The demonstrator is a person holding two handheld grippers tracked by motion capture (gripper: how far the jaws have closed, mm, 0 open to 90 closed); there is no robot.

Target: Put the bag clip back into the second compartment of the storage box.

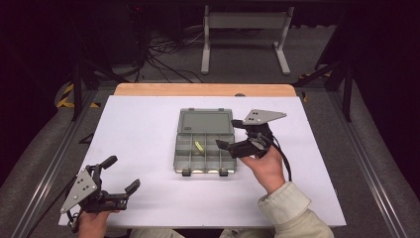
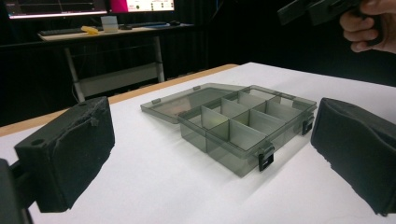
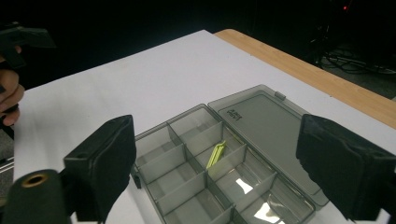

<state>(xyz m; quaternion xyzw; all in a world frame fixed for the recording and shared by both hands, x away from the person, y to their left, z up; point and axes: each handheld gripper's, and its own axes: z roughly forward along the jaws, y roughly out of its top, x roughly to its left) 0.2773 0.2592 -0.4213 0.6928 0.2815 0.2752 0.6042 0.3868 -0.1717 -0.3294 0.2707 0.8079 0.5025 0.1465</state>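
**Right jaws wide above the open organiser box; yellow-green piece lying in a compartment**

I found the right gripper (image 1: pixel 232 141) with its black padded jaws spread wide and nothing between them. In the right gripper view both pads framed the box from above, touching neither it nor its contents. The hand bearing that gripper hung over the box's right edge in the high view.

Directly below lay the smoke-grey translucent plastic organiser box (image 3: pixel 187 179), its hinged lid (image 3: pixel 266 126) folded back flat on the table. I noted one small yellow-green flat piece (image 3: pixel 216 154) resting in a middle compartment, tilted against a divider. The same piece showed in the high view (image 1: pixel 199 146), in the box's centre column. Two black latches sat on the front wall of the box.

The left gripper (image 1: pixel 113 178) sat at the near left corner of the white table (image 1: pixel 138 134), well apart from the box. Its jaws also stood wide and empty; its own view looked between them towards the box (image 2: pixel 243 130).
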